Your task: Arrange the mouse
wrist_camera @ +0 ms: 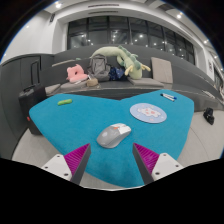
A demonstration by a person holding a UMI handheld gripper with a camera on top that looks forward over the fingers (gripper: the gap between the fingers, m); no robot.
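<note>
Resting on the teal cloth-covered bench (60, 125), a small grey and silver computer mouse (114, 134) lies just ahead of the gripper (112, 160), slightly nearer the left finger than the right, with its length angled across the cloth. The jaws stand open, their two magenta pads (76, 158) spread apart and holding nothing; the mouse is beyond their tips, not between them. Farther off and to the right sits a round pale blue and white disc (148, 112), flat on the cloth, well apart from the mouse. A small yellow-green object (64, 101) lies near the bench's far left side, and a small teal piece (167, 97) near its far right edge. Beyond the bench, a pink soft toy (75, 72) and a pale green plush toy (121, 57) rest on a dark counter.
</note>
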